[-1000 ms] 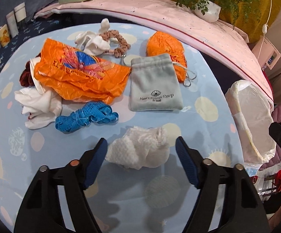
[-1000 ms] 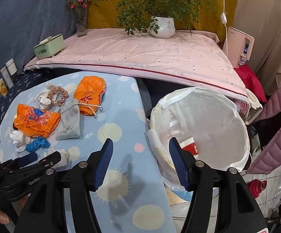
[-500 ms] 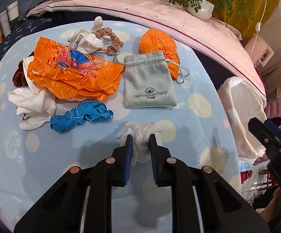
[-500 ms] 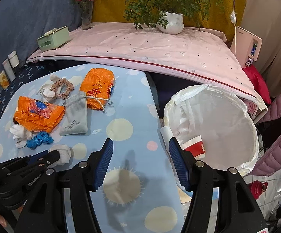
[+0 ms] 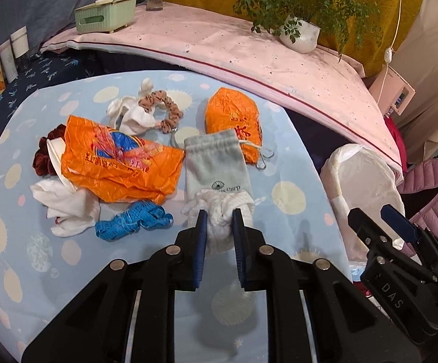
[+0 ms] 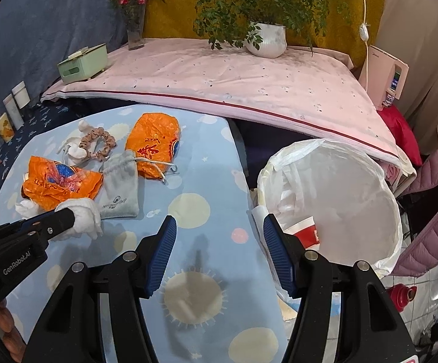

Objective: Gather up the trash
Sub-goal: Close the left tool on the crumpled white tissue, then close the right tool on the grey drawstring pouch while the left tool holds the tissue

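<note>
A second ago the left gripper [image 5: 219, 214] stood with its fingers wide on either side of the white crumpled tissue [image 5: 223, 208] lying on the counter [image 5: 288, 181]; now those fingers are pinched together on the wad, which bulges out between and above the blue pads, and the gripper has begun to rise with it. In the right wrist view the tissue [image 6: 84, 214] hangs from the tip of the left gripper [image 6: 67, 219] near the lower edge of the grey drawstring pouch [image 6: 119, 187], and it looks clear of the cloth rather than resting on it, though I cannot be sure. This means the pick appears made, and the step in hand is probably the carry over to the white-lined trash bin [image 6: 339, 187] standing just off the right edge of the counter, where a red and white paper cup [image 6: 305, 233] already lies. The right gripper [image 6: 219, 254] hovers with its fingers apart and nothing between them, over the counter's edge beside the bin. The large orange plastic bag [image 5: 119, 163], the smaller orange bag [image 5: 234, 121] and the blue measuring tape [image 5: 131, 222] are still on the counter.
</note>
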Demonstrator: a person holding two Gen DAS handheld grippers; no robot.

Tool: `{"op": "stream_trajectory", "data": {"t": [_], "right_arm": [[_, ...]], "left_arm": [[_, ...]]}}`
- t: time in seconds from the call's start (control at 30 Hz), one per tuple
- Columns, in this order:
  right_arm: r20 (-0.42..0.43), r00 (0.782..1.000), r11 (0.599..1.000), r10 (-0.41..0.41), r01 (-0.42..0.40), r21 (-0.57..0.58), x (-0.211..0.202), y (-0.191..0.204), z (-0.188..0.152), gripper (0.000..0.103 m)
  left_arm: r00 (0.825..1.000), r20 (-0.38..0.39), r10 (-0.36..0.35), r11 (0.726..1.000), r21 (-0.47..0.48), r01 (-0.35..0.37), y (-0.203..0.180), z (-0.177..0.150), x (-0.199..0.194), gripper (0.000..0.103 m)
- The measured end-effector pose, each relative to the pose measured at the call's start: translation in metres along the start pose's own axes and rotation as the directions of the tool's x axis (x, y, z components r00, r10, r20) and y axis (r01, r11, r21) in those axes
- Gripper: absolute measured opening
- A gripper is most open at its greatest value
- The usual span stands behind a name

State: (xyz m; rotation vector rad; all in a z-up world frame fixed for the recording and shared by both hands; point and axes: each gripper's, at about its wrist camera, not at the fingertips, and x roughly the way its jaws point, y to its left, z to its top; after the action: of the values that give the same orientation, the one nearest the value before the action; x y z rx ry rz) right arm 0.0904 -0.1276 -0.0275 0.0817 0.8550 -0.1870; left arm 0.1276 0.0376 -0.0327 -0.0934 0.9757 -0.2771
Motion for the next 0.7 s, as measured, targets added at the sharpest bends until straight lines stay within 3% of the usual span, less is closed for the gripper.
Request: {"op": "stream_trajectory", "data": {"t": [0.3, 0.7], "right_arm": [[0.002, 0.999, 0.999, 0.041, -0.041, -0.020, 0.010, 0.014, 0.007, 0.058], [-0.074, 0.980, 0.982, 0.186, -0.188, -0.017, 0.056, 0.051, 0.017, 0.056]], "left_arm": [[0.998, 0.037, 0.053, 0.999, -0.002, -0.052, 0.014, 0.016, -0.007, 0.016], [0.995, 0.038, 0.095, 0.995, -0.036, -0.093, 0.044, 0.030, 0.006, 0.016]]}}
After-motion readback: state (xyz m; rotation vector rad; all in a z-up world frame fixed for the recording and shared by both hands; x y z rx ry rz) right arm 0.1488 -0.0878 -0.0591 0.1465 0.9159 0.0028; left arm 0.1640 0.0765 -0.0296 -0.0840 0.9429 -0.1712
